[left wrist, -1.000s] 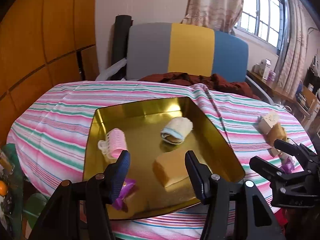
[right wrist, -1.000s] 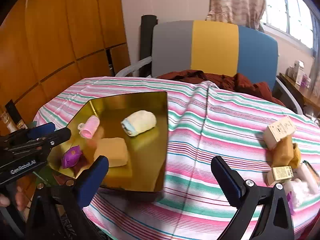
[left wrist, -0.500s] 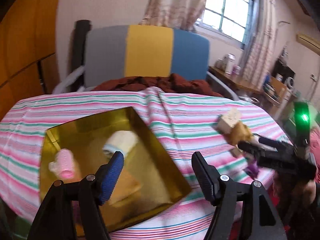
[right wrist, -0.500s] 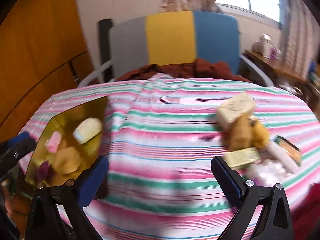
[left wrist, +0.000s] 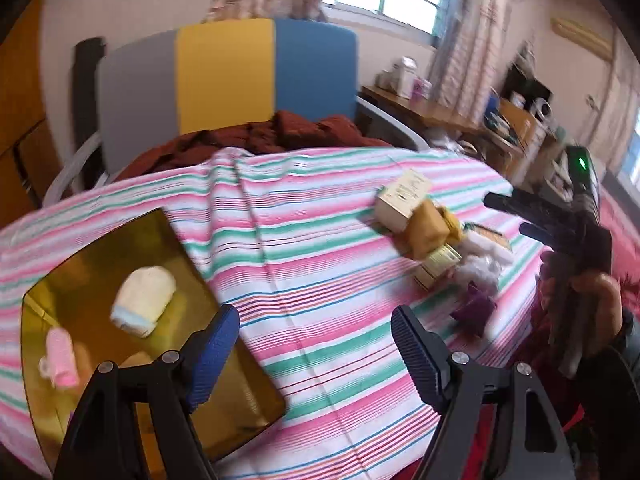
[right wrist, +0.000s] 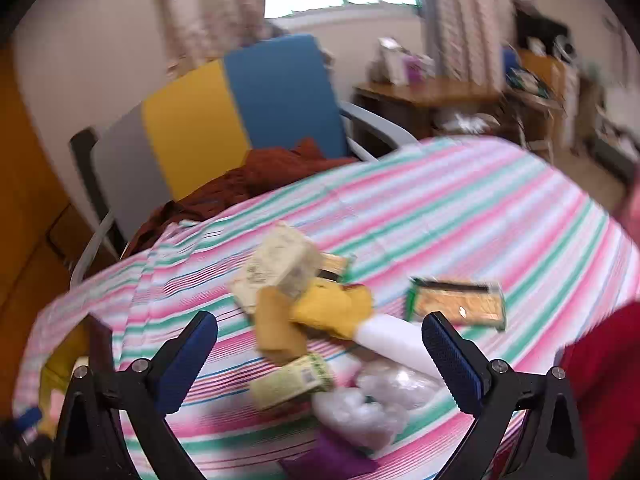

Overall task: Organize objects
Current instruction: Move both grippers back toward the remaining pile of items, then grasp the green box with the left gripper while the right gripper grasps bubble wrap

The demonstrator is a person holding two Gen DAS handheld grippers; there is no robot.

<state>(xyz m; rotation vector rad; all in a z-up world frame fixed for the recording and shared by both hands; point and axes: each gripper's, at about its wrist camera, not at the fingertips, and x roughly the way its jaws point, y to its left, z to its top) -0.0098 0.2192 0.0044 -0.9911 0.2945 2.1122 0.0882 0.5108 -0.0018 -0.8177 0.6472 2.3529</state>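
A gold tray (left wrist: 60, 276) sits at the left of the striped table and holds a cream rolled cloth (left wrist: 143, 295) and a pink roller (left wrist: 60, 356). My left gripper (left wrist: 316, 354) is open and empty above the cloth beside the tray. A pile of loose items lies to the right: a cream box (right wrist: 280, 266), a tan sponge (right wrist: 278, 326), a yellow cloth (right wrist: 334, 310), a green-labelled small box (right wrist: 292, 380), a white tube (right wrist: 394, 342), clear plastic wrap (right wrist: 372, 408), a purple sachet (right wrist: 330, 458) and a flat snack packet (right wrist: 456, 304). My right gripper (right wrist: 320, 354) is open and empty over this pile.
A grey, yellow and blue chair (left wrist: 224, 76) with a dark red cloth (left wrist: 256, 138) stands behind the table. A wooden desk with clutter (right wrist: 432, 96) is at the back right. The table edge falls away at the front.
Both grippers have swung to the right, away from the tray and toward the pile of loose items. Both stay open and empty.
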